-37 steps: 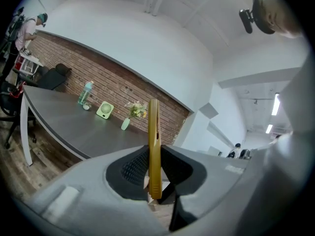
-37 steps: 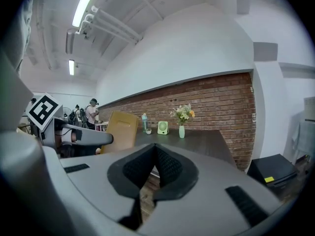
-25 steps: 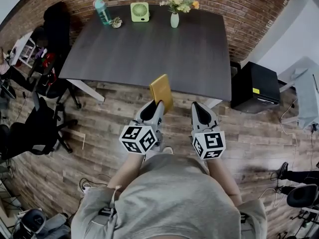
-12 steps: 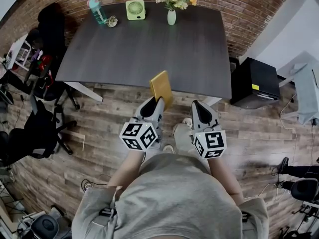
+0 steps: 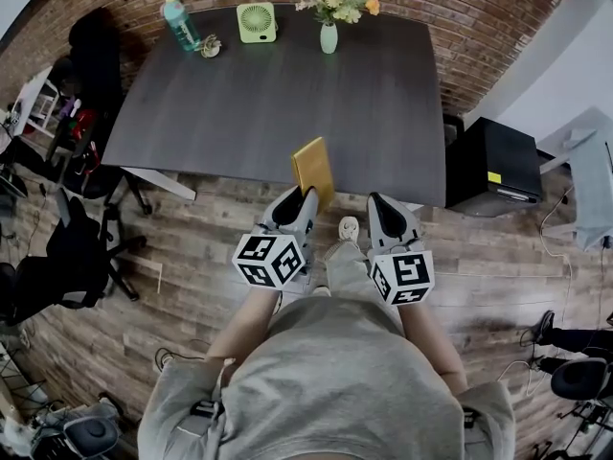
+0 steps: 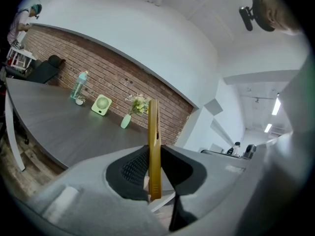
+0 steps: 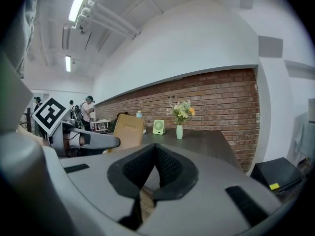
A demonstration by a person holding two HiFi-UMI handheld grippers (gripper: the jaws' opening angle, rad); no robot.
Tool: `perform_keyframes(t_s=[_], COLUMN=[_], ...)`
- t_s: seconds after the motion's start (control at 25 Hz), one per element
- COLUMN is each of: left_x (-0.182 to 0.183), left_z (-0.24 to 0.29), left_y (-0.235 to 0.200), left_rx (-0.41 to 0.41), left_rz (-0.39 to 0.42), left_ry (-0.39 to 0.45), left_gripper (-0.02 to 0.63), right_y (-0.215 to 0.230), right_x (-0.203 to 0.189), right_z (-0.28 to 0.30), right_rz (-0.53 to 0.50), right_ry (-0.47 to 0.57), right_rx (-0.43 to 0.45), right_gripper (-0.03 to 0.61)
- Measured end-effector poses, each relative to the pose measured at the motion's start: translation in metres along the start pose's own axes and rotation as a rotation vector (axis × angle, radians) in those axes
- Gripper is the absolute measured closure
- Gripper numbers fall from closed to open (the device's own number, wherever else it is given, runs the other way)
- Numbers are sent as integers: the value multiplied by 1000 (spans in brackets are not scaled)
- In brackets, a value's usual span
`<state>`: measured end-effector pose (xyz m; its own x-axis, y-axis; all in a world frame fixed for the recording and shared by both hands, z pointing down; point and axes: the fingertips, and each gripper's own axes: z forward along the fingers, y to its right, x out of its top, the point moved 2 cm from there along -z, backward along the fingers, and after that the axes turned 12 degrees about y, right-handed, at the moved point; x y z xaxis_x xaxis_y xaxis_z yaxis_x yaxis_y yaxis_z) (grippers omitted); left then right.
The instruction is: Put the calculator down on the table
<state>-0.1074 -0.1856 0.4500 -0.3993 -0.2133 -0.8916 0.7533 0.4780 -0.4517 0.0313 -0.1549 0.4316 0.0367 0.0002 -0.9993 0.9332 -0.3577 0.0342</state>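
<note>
Head view: left gripper (image 5: 299,205) clamped on yellow calculator (image 5: 312,168), held edge-up in the air at near edge of dark table (image 5: 259,94). Right gripper (image 5: 380,209) just beside, jaws pressed together, nothing between. Green fan (image 5: 256,21), flower vase (image 5: 329,36), bottle (image 5: 179,22) along far edge.

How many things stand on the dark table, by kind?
Water bottle: 1
Desk fan: 1
Vase of flowers: 1
Small item beside the bottle, too small to identify: 1
Total: 4
Not counted: the calculator, held by the left gripper.
</note>
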Motion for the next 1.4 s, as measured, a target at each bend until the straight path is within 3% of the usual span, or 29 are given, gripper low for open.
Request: perform_keyframes(t_s=[1.4], left_x=[-73], left_z=[178], left_y=[-56], left_rx=[95], left_rz=[-30], left_ry=[-251], left_gripper=[529], right_y=[114], right_x=[-49], right_z=[122], right_rz=[88], right_ry=[-136], right_rx=[11], right_gripper=[577])
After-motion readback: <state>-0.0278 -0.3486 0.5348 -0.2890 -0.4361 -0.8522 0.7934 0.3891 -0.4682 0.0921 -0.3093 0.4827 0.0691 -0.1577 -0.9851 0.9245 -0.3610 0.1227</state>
